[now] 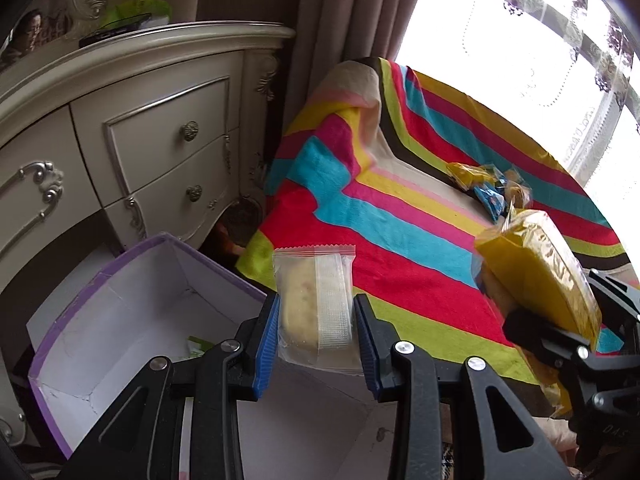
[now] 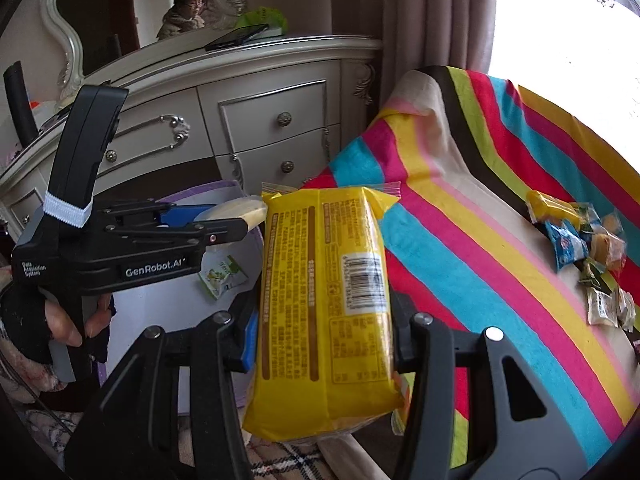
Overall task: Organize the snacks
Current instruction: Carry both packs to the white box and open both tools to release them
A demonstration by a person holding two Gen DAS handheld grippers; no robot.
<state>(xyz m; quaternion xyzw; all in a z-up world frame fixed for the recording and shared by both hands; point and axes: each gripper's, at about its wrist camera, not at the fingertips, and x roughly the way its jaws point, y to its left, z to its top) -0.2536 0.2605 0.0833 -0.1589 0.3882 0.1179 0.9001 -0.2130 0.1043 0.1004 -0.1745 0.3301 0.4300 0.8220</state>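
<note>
The left gripper (image 1: 316,320) is clenched on a clear-wrapped pastry (image 1: 314,304), its blue pads pressing the packet's two long sides, so the packet stands lengthwise along the fingers with its crimped end pointing up the frame. The right gripper (image 2: 324,328) is likewise clamped on a yellow snack pack (image 2: 324,300), long axis running up and away from the jaws, barcode side facing the camera.

What matters for the coming move is the purple-edged white box (image 1: 120,300). In the left wrist view it fills the lower left of the frame, directly below and left of the pastry, its open mouth facing up, with one small green packet (image 2: 222,276) already lying inside. In the right wrist view the box sits at centre left, beyond the left gripper (image 2: 224,226), which stands between the yellow pack and the opening. So I judge the left hand the nearer of the two; the right has to come in from the right of the frame.

The remaining loose snacks (image 2: 580,248) lie in a small heap on the striped cloth (image 2: 460,240), at the right edge, well apart from the box.
</note>
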